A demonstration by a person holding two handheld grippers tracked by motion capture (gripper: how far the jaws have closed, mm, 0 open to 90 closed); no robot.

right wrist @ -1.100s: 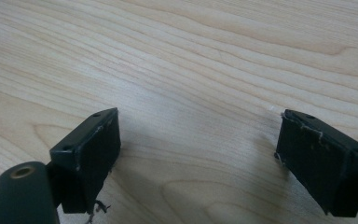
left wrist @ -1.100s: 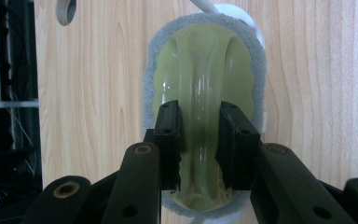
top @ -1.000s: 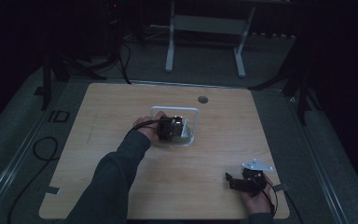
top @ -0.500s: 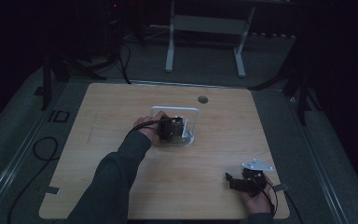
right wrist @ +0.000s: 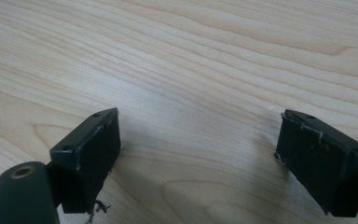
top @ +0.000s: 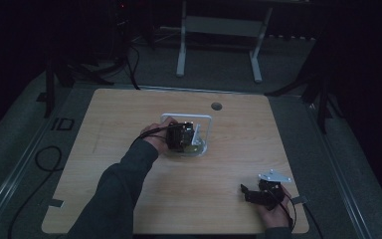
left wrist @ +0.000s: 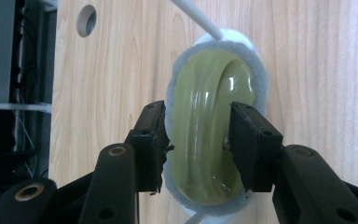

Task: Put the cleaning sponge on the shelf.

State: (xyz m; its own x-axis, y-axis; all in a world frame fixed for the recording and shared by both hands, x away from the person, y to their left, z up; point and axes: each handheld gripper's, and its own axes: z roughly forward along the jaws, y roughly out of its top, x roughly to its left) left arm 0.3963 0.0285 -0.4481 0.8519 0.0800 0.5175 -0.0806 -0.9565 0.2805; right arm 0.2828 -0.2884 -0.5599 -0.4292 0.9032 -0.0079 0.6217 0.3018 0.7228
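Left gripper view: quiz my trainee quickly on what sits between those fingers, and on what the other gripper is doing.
1. True or false: the right gripper holds something.
2. What lies between the left gripper's fingers? A: a green scrubber with a grey rim. B: a cup. C: a spoon.
3. In the right gripper view, what surface lies beyond the fingers?

Key:
1. False. Its fingers stand open with nothing between them.
2. A. The left gripper's fingers have just been opening and now stand on either side of the scrubber.
3. The wooden table.
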